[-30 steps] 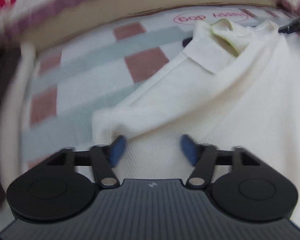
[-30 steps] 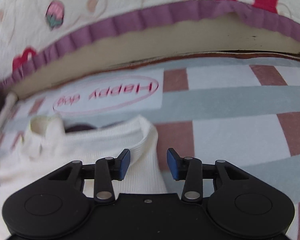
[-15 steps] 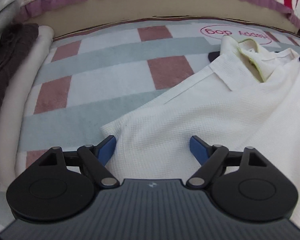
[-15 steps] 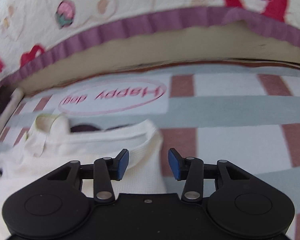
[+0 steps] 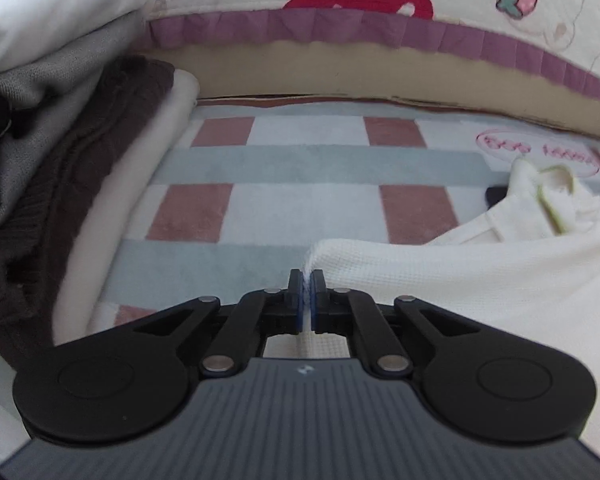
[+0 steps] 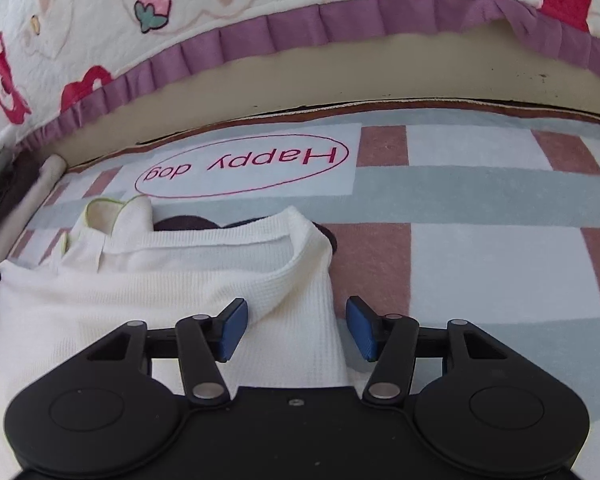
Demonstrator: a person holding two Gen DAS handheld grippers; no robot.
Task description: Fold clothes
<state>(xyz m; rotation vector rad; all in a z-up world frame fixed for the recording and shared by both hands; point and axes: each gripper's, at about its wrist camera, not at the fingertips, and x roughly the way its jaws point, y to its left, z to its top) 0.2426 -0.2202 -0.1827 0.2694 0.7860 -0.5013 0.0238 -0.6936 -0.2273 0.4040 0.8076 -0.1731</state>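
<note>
Cream shirt [image 5: 480,280] lies on the checked mat [image 5: 300,168], its collar toward the mat's far edge. Left gripper [image 5: 308,300] pinches a corner of the cloth. Right gripper [image 6: 296,328] is opening, its blue pads [image 6: 232,330] apart around the shirt's side edge.

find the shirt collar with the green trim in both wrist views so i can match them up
Left wrist view: the green-trimmed collar sits at the far right, mid-height, on the white waffle-knit shirt, well right of the left gripper.
Right wrist view: the collar sits left of centre, above and left of the right gripper.
Shared landmark: the "Happy dog" oval printed on the checked mat, just beyond the collar in both.
</note>
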